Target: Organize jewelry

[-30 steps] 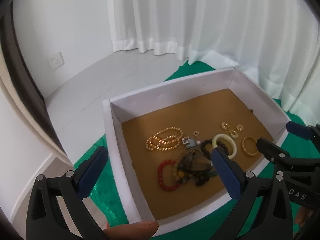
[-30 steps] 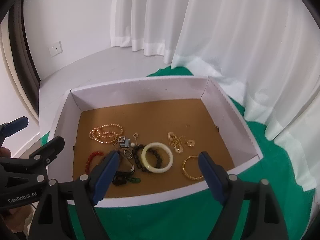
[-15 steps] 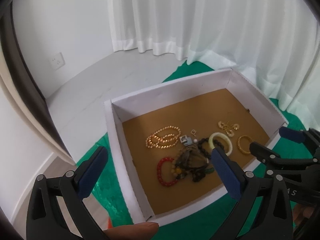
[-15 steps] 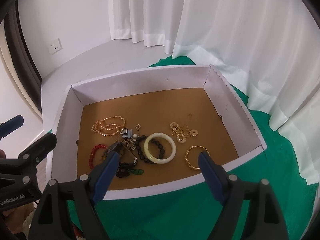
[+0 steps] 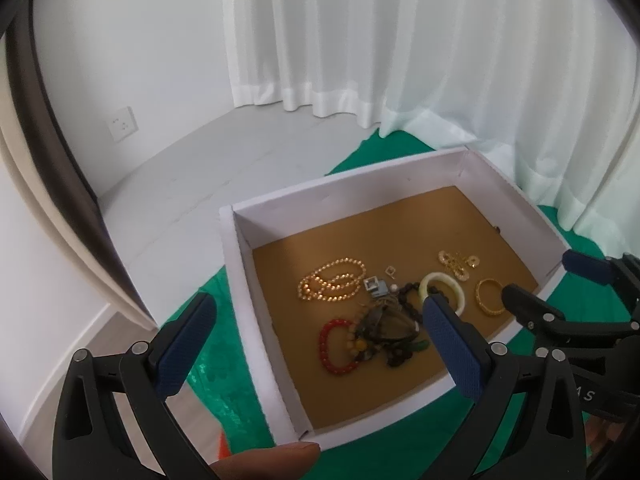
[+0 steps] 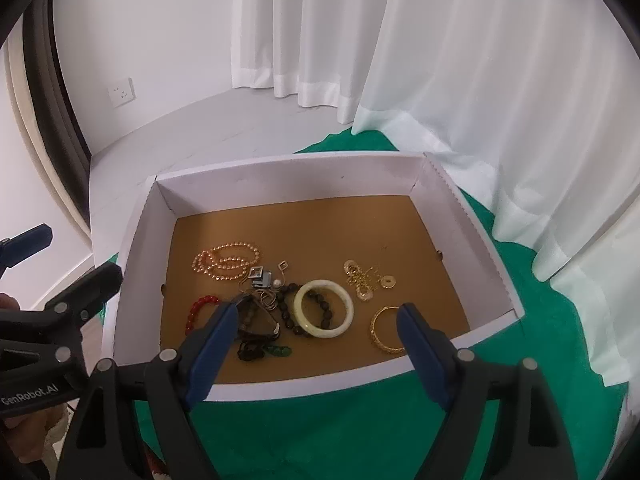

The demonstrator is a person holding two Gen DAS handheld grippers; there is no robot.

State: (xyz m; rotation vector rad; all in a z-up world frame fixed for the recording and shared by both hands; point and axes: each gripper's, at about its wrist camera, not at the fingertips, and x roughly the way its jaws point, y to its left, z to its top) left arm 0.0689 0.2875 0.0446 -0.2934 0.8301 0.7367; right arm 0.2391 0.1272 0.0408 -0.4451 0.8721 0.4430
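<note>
A white box (image 6: 280,184) with a brown floor holds loose jewelry: a gold bead necklace (image 6: 228,260), a pale jade bangle (image 6: 348,308), a gold bangle (image 6: 374,330), gold chain pieces (image 6: 366,276), a red bead bracelet (image 6: 196,308) and a dark tangle (image 6: 256,324). My right gripper (image 6: 317,310) hovers open over the box's near rim, empty. In the left wrist view my left gripper (image 5: 319,301) stands open and empty above the box's left wall (image 5: 240,280); the necklace (image 5: 332,280), red bracelet (image 5: 322,346) and jade bangle (image 5: 440,277) lie beyond it.
The box rests on a green cloth (image 6: 360,432) on a pale floor. White curtains (image 6: 480,80) hang behind and to the right. A wall socket (image 5: 122,124) sits far left. A person's fingertip (image 5: 272,456) shows at the bottom edge.
Both views shift only slightly. Both grippers stay open and the jewelry in the box has not moved.
</note>
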